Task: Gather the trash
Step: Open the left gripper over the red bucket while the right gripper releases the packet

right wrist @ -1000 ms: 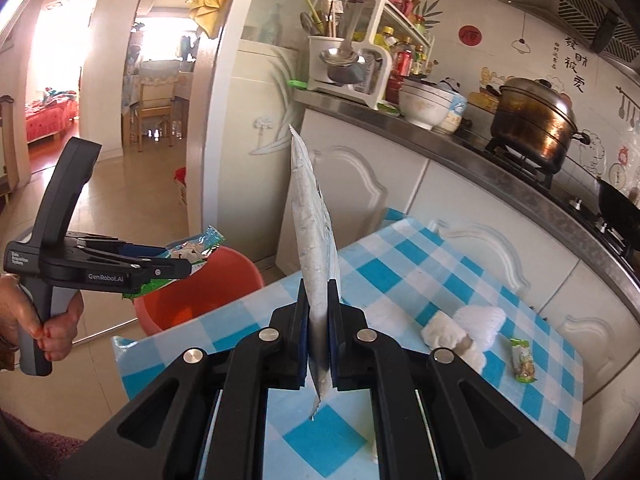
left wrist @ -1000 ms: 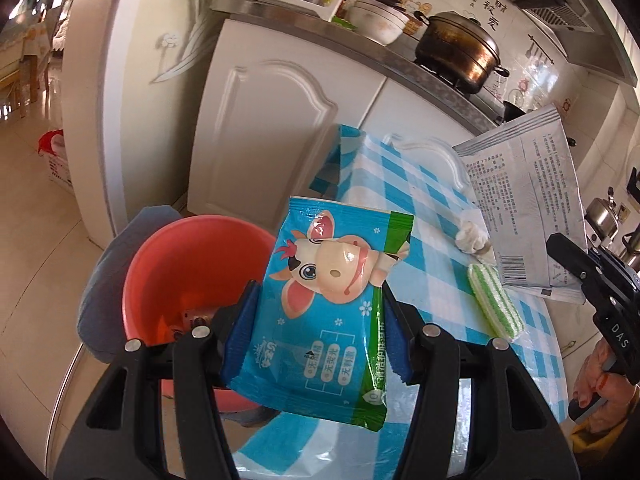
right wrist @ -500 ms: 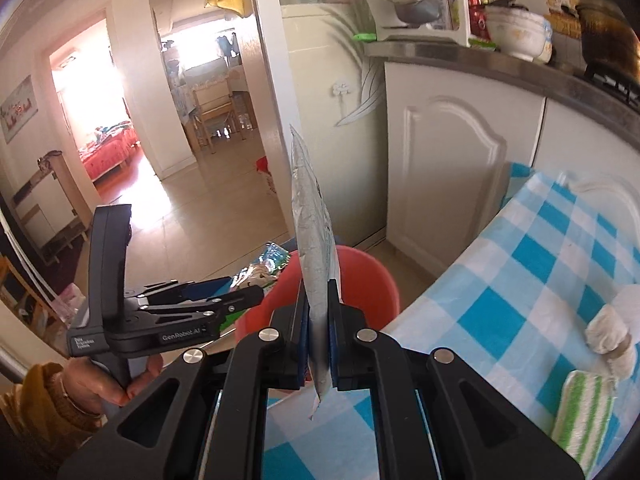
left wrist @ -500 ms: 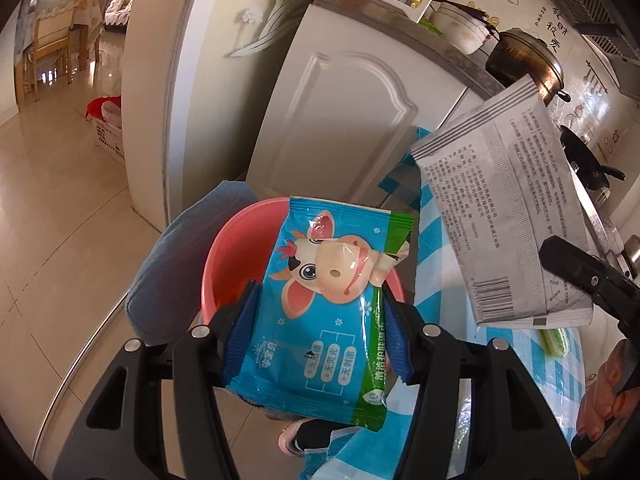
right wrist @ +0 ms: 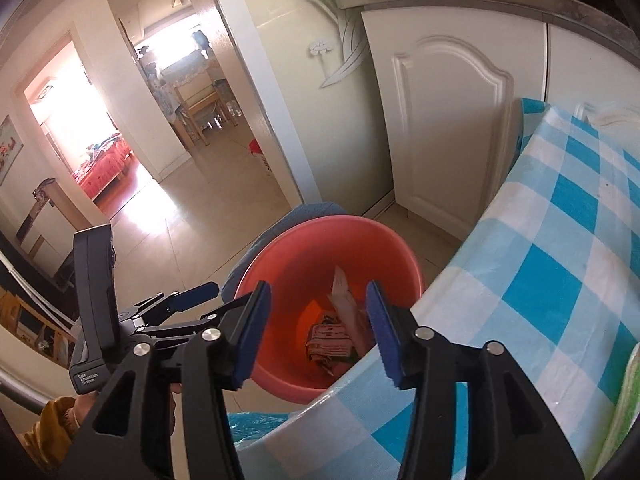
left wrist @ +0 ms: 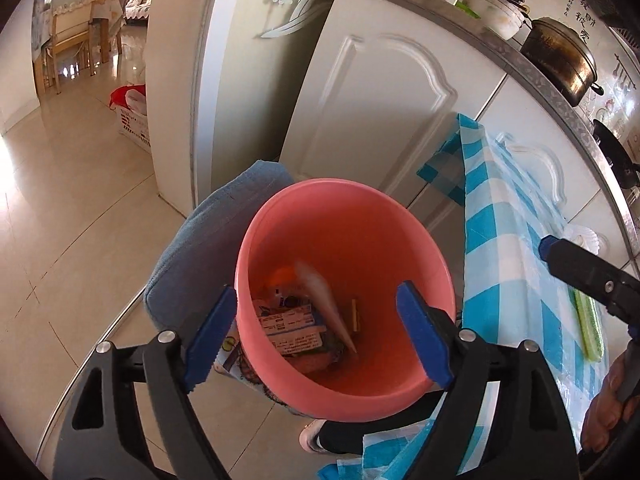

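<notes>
A salmon-red bucket [left wrist: 420, 240] stands on the floor beside the table and holds several wrappers. It also shows in the right wrist view [right wrist: 280, 248]. A grey-white packet [left wrist: 328, 304], blurred, stands on edge inside it, also in the right wrist view [right wrist: 344, 292]. My left gripper [left wrist: 316, 336] is open and empty directly above the bucket. My right gripper [right wrist: 316, 332] is open and empty above the bucket's table-side rim. A green striped wrapper [left wrist: 588, 328] lies on the checked table.
The blue-and-white checked table [left wrist: 516, 248] borders the bucket on the right, also in the right wrist view [right wrist: 560, 264]. A blue cloth [left wrist: 208, 240] lies under the bucket. White cabinet doors [left wrist: 384, 112] stand behind. Tiled floor [left wrist: 72, 208] stretches left.
Both grippers have opened over the bucket. The blue cow packet has left my left gripper and the grey-white packet has left my right one; the grey-white packet is now in the bucket.
</notes>
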Action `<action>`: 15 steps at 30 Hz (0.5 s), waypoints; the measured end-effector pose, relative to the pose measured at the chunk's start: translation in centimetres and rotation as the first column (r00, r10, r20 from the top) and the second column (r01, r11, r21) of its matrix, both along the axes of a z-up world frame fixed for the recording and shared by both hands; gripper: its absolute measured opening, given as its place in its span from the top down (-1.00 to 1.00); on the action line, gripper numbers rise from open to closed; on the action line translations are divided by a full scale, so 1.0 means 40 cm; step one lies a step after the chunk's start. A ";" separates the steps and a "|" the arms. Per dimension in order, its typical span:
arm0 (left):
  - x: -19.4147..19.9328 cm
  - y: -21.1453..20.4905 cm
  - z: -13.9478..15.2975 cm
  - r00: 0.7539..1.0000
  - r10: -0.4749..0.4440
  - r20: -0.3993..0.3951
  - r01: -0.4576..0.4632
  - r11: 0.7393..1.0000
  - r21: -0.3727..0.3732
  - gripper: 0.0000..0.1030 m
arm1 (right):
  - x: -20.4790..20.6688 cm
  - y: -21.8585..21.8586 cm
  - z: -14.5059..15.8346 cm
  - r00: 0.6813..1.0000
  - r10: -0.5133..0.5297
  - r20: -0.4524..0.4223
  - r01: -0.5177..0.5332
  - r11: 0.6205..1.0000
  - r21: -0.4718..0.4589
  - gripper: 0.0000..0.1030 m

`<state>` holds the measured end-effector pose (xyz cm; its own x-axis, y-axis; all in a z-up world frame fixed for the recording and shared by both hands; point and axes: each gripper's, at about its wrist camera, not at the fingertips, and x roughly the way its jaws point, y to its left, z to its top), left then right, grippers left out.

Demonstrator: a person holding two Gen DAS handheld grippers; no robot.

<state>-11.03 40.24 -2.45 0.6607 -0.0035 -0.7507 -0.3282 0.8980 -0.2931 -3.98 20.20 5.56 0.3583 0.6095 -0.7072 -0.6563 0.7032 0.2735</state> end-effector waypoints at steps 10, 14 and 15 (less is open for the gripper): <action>-0.003 -0.004 0.009 1.000 0.013 -0.019 -0.012 0.999 0.038 -0.71 | -0.021 -0.125 0.067 0.988 -0.139 0.073 0.132 0.986 0.098 -0.61; -0.005 -0.020 0.015 1.000 0.007 -0.020 -0.006 0.999 0.031 -0.72 | -0.039 -0.156 0.062 0.984 -0.167 0.064 0.158 0.980 0.125 -0.71; -0.007 -0.025 0.020 1.000 0.003 -0.018 -0.002 1.000 0.030 -0.72 | -0.044 -0.163 0.060 0.984 -0.170 0.062 0.161 0.978 0.131 -0.71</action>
<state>-11.29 39.23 -1.65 0.6470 0.0209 -0.7622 -0.3355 0.9054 -0.2600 -5.74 13.69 7.95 0.5091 0.6192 -0.5979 -0.5553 0.7670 0.3215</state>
